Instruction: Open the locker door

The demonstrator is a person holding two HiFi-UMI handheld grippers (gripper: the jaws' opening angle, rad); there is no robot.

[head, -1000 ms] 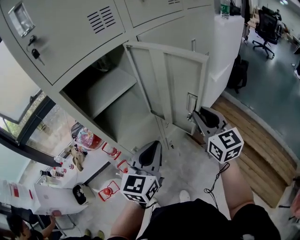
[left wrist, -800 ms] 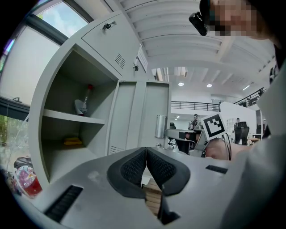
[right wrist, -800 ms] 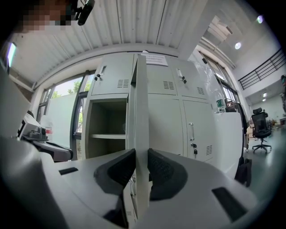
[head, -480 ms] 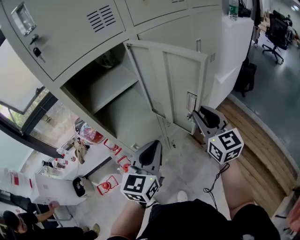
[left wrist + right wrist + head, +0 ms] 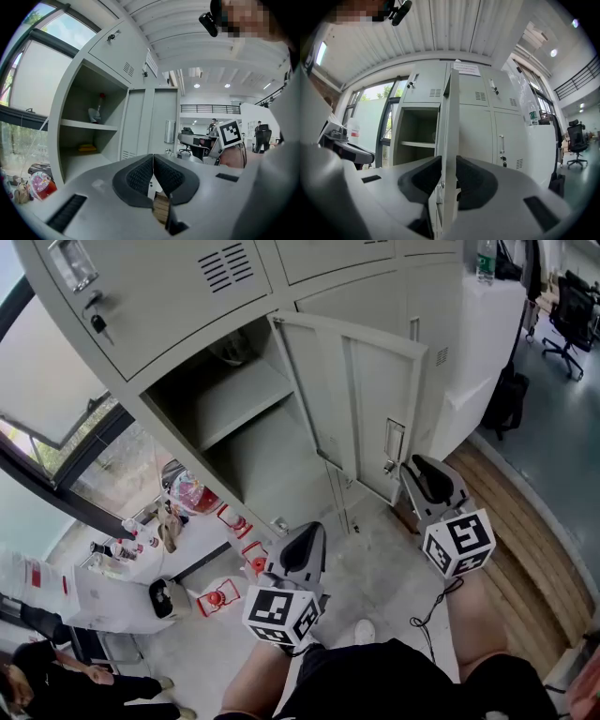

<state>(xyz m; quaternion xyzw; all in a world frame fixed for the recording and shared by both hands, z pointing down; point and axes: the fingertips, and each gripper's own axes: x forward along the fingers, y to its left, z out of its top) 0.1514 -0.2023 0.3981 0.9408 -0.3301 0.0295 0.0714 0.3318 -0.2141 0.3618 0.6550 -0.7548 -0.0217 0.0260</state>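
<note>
The grey locker door stands swung out, and its compartment with one shelf is laid bare. My right gripper is at the door's free edge, just below the latch handle. In the right gripper view the door edge runs between the two pads of the right gripper. Its jaws are opening and no longer clamp the edge. The left gripper hangs lower, in front of the lockers, apart from the door. Its pads meet with nothing between them.
A key hangs in the lock of the locker above. A white cabinet with a bottle stands right of the lockers, beside a wooden step. A yellow thing lies in the compartment's lower part.
The right gripper has drawn back a little to the right, off the latch handle to the door's edge. The door stays swung out. The left gripper has not moved.
</note>
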